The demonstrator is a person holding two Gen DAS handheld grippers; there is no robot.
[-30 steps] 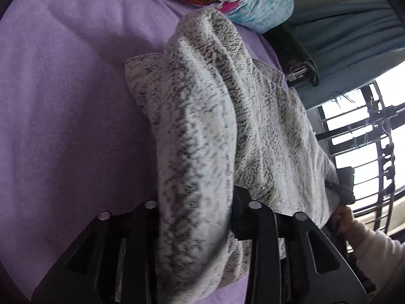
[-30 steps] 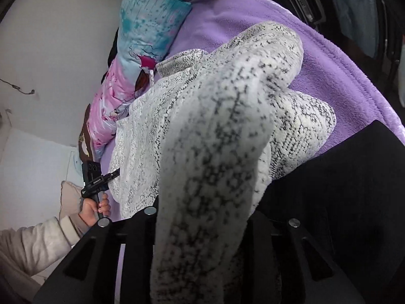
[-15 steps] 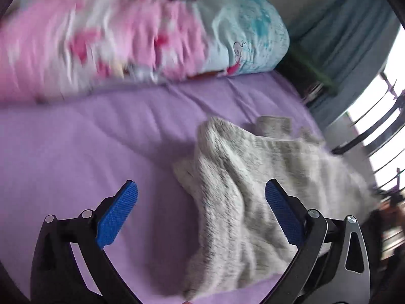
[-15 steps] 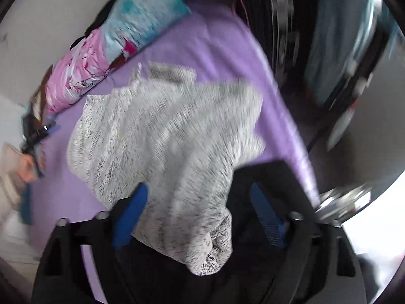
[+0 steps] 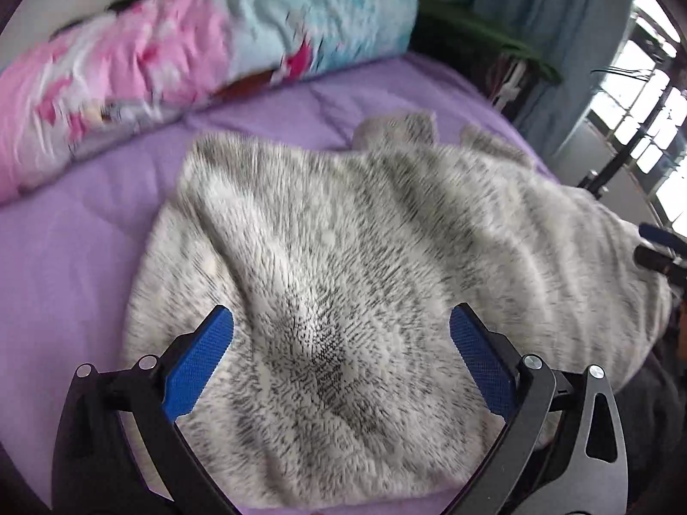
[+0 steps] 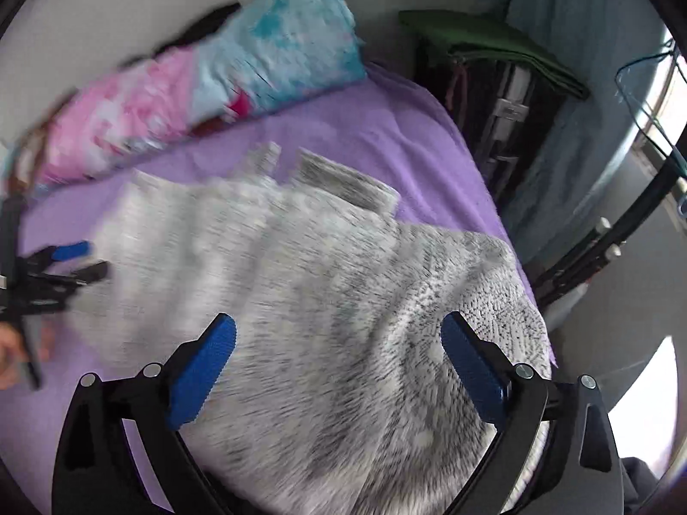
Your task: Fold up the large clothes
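One grey-and-white knitted garment (image 5: 343, 266) lay on one purple bed cover (image 5: 64, 257). One pink-and-blue patterned pillow (image 5: 193, 47) lay along the cover's far edge. Two grippers were present: the left gripper (image 5: 341, 343) and the right gripper (image 6: 339, 343), each with two blue pads.

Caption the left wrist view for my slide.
Left claw open and empty above the grey fleece garment lying on the purple bed cover.
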